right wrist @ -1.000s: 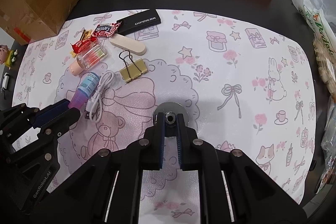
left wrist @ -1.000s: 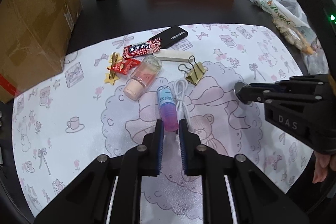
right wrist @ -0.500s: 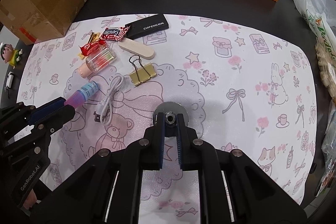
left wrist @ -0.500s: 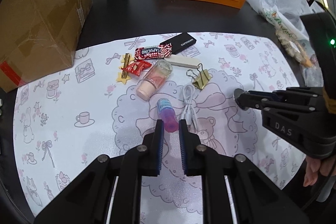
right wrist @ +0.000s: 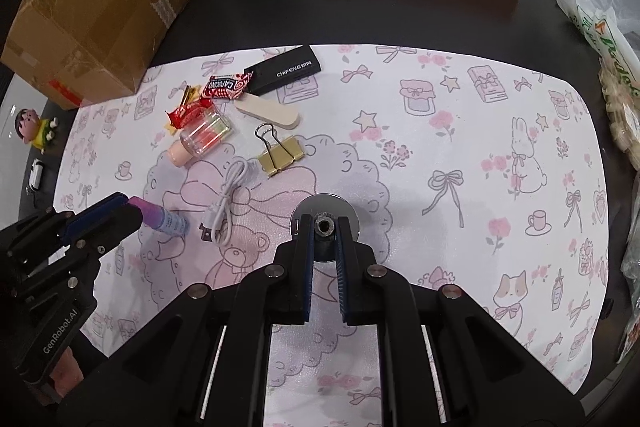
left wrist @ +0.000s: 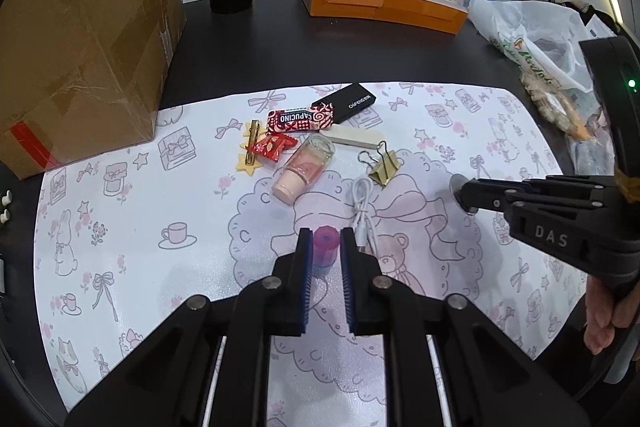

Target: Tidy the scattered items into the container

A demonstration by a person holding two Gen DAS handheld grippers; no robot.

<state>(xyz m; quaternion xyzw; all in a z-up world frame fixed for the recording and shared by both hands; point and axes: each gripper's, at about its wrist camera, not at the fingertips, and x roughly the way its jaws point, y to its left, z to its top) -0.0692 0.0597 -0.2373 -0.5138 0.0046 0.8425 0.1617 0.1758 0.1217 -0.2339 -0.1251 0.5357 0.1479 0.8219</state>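
Two tongs, both loaded: left tongs (left wrist: 325, 253) clamp pink bottle (left wrist: 325, 250) above mat (left wrist: 132, 259); right tongs (right wrist: 323, 229) clamp metal disc (right wrist: 325, 206) mid-mat. Cable (right wrist: 226, 201) lies between them. Remaining clutter bunched near mat's far-left edge, beside cardboard box (left wrist: 80, 67). Mat's right half bare.
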